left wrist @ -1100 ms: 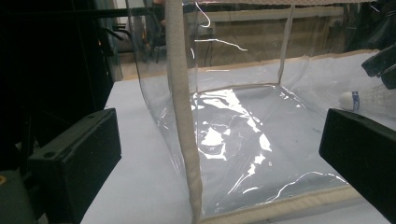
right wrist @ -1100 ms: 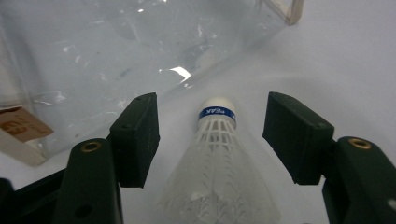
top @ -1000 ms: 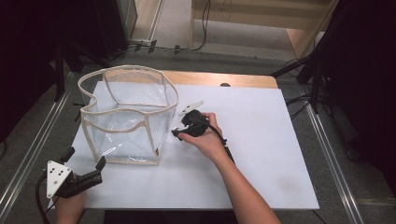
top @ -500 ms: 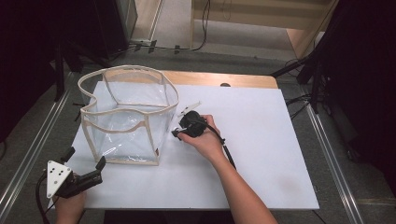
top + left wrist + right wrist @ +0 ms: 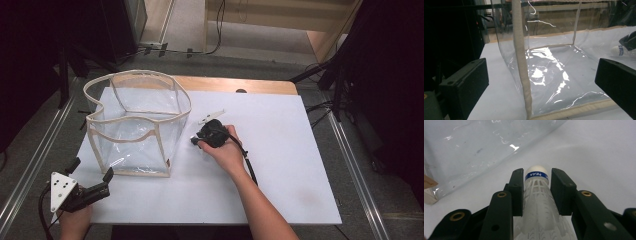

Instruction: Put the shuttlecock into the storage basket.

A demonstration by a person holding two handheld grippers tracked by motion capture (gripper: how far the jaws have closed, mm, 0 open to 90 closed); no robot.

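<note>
The right claw lies low over the white bench, just to the right of the clear bag, with the person's right hand wrapped over its body. In the right gripper view a white shuttlecock sits between the two black jaws, its rounded cork tip with a blue band pointing away from the camera and reaching just past the jaw ends, its ribbed plastic skirt running back toward the claw's body. The jaws have just been closing, and both pads stand right against the sides of the shuttlecock near the band, so the right claw pinches it. The cork tip points toward the lower wall of the bag, near it but apart from it.

The left claw rests at the near left corner of the bench, held by the left hand, its jaws spread wide with nothing between them. In the left gripper view it looks at a beige-trimmed corner seam of the bag, which stands upright and open at the top. Through the clear wall, the shuttlecock's tip shows at the far right.
</note>
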